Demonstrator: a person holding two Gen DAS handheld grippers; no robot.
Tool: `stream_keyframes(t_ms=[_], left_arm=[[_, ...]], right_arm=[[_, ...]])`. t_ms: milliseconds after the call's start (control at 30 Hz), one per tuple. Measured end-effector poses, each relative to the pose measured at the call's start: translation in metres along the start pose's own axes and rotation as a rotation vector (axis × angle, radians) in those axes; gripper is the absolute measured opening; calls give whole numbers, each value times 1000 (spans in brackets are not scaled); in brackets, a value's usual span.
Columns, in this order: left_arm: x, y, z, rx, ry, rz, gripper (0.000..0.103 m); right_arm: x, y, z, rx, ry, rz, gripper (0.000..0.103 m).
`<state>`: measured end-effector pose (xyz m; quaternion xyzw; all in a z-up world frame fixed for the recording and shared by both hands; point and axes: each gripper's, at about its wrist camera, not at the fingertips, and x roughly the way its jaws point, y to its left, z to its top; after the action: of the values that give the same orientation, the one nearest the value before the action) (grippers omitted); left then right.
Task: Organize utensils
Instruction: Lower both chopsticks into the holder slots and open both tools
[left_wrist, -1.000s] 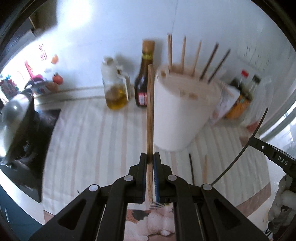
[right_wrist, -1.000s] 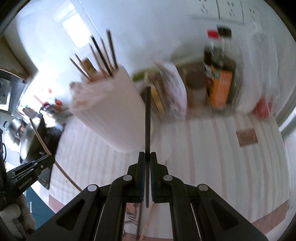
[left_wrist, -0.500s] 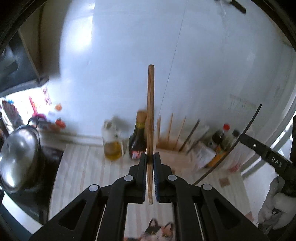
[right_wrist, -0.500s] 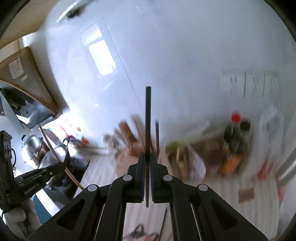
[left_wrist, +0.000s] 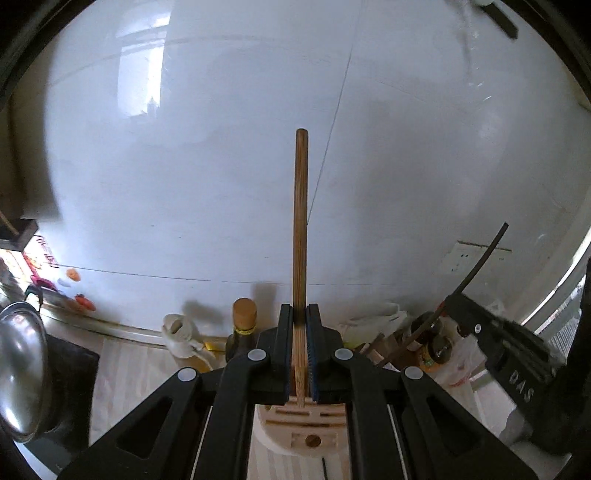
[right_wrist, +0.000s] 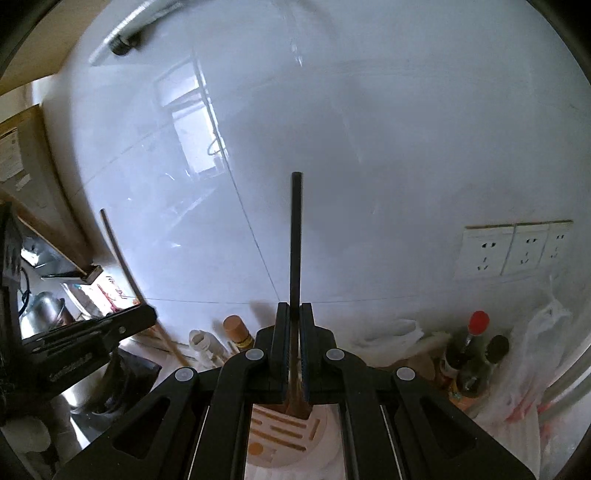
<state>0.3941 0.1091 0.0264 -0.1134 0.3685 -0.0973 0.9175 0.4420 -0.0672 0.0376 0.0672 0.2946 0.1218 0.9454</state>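
My left gripper (left_wrist: 300, 314) is shut on a brown wooden chopstick (left_wrist: 300, 221) that stands up in front of the white wall. Its lower end hangs just above the slotted top of the white utensil holder (left_wrist: 306, 422). My right gripper (right_wrist: 294, 308) is shut on a black chopstick (right_wrist: 296, 240), also upright, over the same utensil holder (right_wrist: 284, 435). In the left wrist view the right gripper (left_wrist: 476, 325) sits to the right with the black chopstick (left_wrist: 482, 260). The right wrist view has the left gripper (right_wrist: 122, 325) to the left with the brown chopstick (right_wrist: 118, 251).
Behind the holder stand a dark cork-topped bottle (left_wrist: 242, 325) and an oil jug (left_wrist: 181, 332). A steel pot lid (left_wrist: 18, 369) is on the left. Sauce bottles (right_wrist: 476, 354), a plastic bag (right_wrist: 535, 354) and wall sockets (right_wrist: 517, 247) are on the right.
Both grippers have risen with their chopsticks from countertop level to above the holder. The holder, which stood ahead, is now beneath the jaws. Mostly wall fills both views.
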Motion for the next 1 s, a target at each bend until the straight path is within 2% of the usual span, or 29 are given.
stream_keyframes(t_ms=[267,500,800,1000], left_arm=[[47,-3,-5,27,80,-11,4],[72,-7,-9,41,131,-20,4],[83,0,-20,37,181,-21,4],[75,6,-21,11,213,-25,6]], right_arm=[[34,-7,-16,23,70,1,5],[50,-14,-30,32,117,9,5],[58,-16,-38,33,157,25,5],[74,-12,-44,31,227,53,6]])
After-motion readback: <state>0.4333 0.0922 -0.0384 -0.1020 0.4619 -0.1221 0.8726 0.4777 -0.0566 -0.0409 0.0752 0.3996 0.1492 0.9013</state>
